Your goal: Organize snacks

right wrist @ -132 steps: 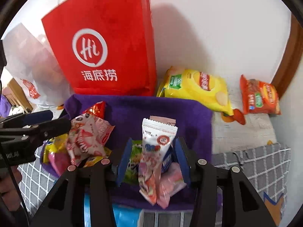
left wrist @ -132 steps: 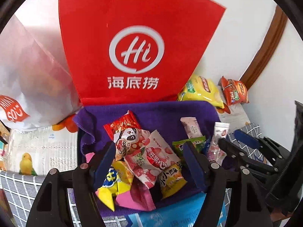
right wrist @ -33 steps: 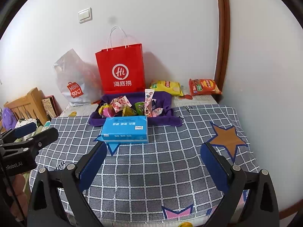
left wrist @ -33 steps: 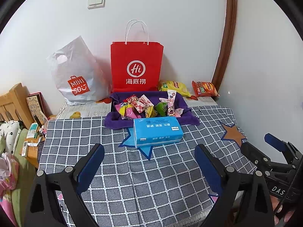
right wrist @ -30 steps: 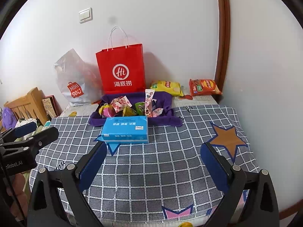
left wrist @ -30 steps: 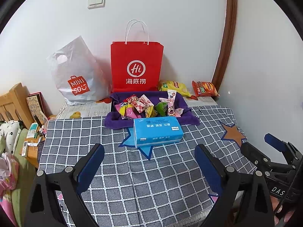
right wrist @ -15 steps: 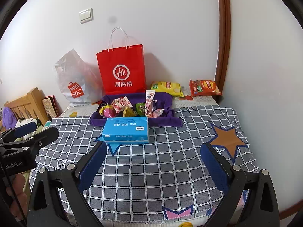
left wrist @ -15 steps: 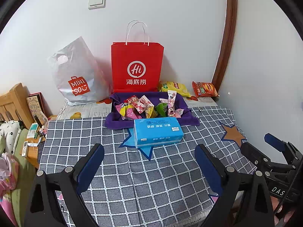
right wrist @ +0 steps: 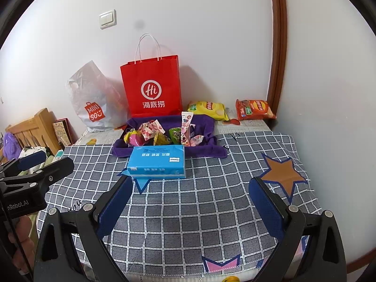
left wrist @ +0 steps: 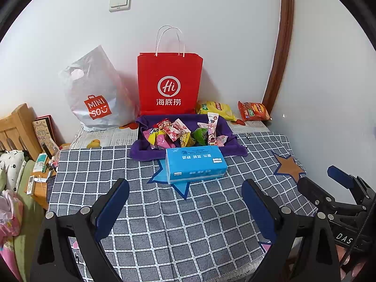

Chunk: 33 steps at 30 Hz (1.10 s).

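Several small snack packets (left wrist: 174, 131) lie in a purple cloth-lined tray (left wrist: 225, 127) at the far side of the checked table; they show in the right wrist view (right wrist: 162, 131) too. A tall pink packet (left wrist: 212, 127) stands upright in the tray. A yellow chip bag (left wrist: 215, 109) and an orange chip bag (left wrist: 253, 110) lie behind by the wall. My left gripper (left wrist: 185, 202) is open and empty over the near table. My right gripper (right wrist: 190, 202) is open and empty, also pulled back.
A blue tissue pack (left wrist: 195, 164) lies in front of the tray. A red paper bag (left wrist: 169, 82) and a white Miniso plastic bag (left wrist: 94, 94) stand against the wall. A wooden bed frame and clutter (left wrist: 21, 141) sit left of the table.
Since 4.4 s ago both grippers have pulled far back from the tray and opened wide. The right one let go of the tall pink packet. In the last second nothing moved.
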Each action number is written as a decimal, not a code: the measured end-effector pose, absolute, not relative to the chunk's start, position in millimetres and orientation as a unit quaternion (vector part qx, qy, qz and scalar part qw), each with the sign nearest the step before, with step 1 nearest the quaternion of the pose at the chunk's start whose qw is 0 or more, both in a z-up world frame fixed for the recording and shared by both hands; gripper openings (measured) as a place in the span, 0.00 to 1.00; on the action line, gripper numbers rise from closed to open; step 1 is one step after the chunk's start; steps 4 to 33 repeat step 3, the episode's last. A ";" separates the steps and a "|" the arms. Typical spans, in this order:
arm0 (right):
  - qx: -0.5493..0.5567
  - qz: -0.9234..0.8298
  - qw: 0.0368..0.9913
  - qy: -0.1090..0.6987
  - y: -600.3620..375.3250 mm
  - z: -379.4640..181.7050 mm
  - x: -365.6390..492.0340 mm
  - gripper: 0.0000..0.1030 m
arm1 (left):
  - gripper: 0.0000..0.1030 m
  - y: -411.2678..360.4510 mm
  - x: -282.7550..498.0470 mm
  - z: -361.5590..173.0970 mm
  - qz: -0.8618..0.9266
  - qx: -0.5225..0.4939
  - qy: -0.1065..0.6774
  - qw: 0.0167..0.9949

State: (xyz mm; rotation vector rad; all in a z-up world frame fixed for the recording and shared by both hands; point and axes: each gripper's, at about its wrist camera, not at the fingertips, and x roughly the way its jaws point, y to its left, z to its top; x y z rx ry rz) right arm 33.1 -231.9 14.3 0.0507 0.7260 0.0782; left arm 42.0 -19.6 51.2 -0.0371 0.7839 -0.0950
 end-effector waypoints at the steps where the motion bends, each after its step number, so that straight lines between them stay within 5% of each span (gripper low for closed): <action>1: 0.025 0.039 0.934 0.355 -231.7 14.3 33.4 0.95 | 0.94 -19.6 42.1 51.2 -0.046 -0.018 0.382 0.923; 33: 0.025 0.038 0.934 0.355 -231.7 14.8 33.1 0.95 | 0.94 -19.4 41.4 51.4 -0.045 -0.017 0.380 0.924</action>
